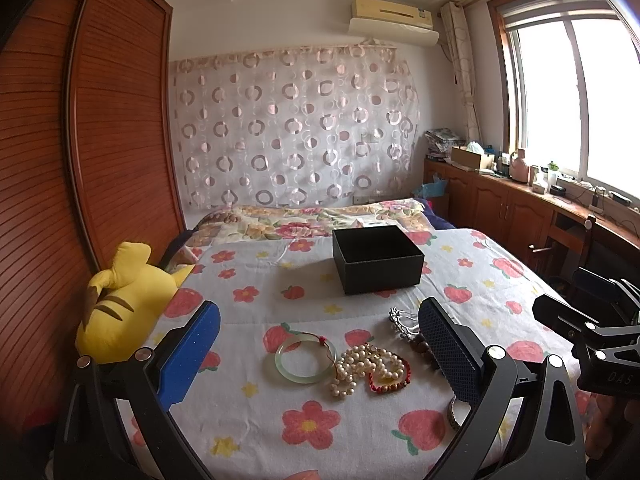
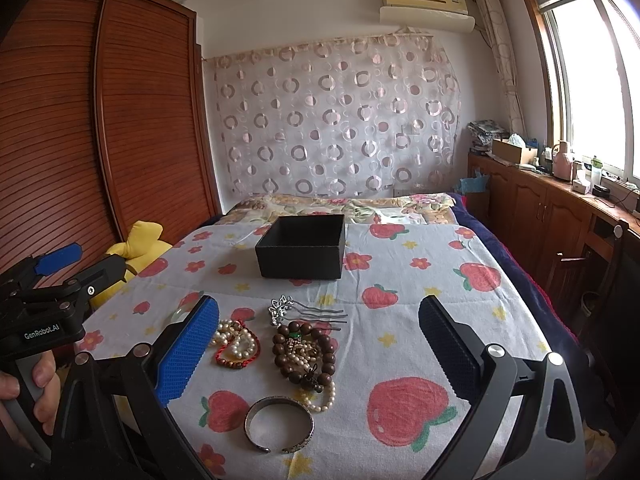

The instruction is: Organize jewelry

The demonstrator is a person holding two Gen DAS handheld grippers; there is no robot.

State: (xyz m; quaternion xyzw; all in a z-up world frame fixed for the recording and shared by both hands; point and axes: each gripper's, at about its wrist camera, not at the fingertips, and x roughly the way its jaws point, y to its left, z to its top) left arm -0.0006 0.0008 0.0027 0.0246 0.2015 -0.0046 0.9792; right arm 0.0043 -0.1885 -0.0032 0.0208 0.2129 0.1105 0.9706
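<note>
Jewelry is lying mid-frame on the flowered bed [image 2: 420, 240]: one jade bangle [image 1: 305, 360], one silver cuff [image 2: 279, 424], one wooden bead string [image 2: 306, 350], pearls [image 1: 362, 366], one hairpin [image 2: 304, 312]. One square black box [image 2: 302, 246] is sitting behind. You're holding both the left tool [image 1: 320, 350] and the right tool [image 2: 318, 350] spread wide, gripping nothing.

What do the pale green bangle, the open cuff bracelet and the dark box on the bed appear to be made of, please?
Pale green bangle: translucent and glossy, probably jade or glass.
Open cuff bracelet: dull grey engraved metal, perhaps tarnished silver.
Dark box: matte black with crisp edges, likely textured cardboard.
</note>
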